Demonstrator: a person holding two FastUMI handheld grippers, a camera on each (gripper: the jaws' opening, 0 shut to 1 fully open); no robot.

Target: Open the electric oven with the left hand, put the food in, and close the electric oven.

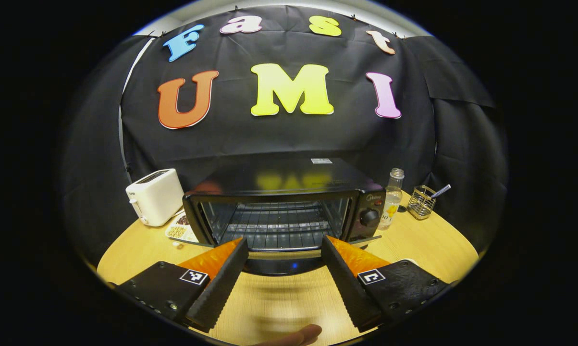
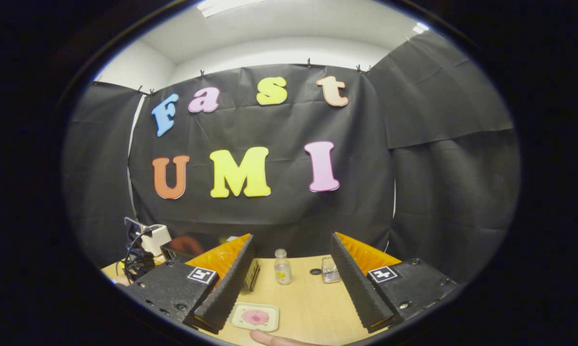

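Left gripper [image 1: 284,250] (jaws apart) faces open oven [image 1: 289,206].

I face a black cloth wall [image 2: 279,206] across the middle of the frame, white ceiling [image 2: 289,29] with a light at upper left, and a pale wooden table [image 1: 428,240] along the bottom.

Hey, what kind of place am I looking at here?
Most likely a mock kitchen set up in a recording booth, not a real home. A wooden table holds an electric oven with its door open, a white toaster and a small glass bottle, with black cloth hung behind.
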